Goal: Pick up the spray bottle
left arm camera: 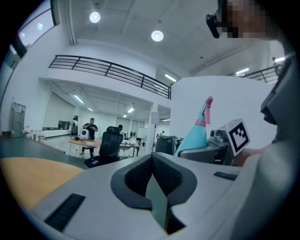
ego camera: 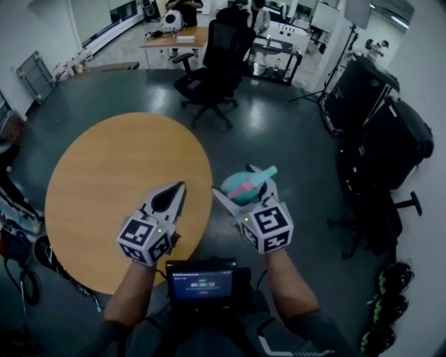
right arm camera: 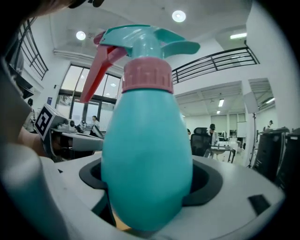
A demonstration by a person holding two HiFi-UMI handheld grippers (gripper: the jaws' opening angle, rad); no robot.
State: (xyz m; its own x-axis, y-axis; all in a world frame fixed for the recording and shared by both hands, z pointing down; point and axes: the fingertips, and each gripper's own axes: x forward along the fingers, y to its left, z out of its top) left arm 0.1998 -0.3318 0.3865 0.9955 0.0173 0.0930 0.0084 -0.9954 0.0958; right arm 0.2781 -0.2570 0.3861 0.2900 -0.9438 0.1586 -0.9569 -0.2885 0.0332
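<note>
Right gripper [ego camera: 242, 185] jaws clamp the spray bottle [right arm camera: 145, 154] by its body; left gripper [ego camera: 178, 188] jaws together, empty.

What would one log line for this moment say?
right tongs: shut on spray bottle | left tongs: shut, empty | spray bottle: held off round table

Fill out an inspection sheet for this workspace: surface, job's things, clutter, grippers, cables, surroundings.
Surface: round wooden table on a grey floor.
Job's things: teal spray bottle, pink collar and trigger, held past the table's right edge.
Clutter: nothing seen on the table.
Grippers: left gripper shut, empty; right gripper shut on the spray bottle's body.
Cables: dark loops on the floor left of the table, likely cable.
Surroundings: black office chair, desk with a person behind it, black cases at right.
</note>
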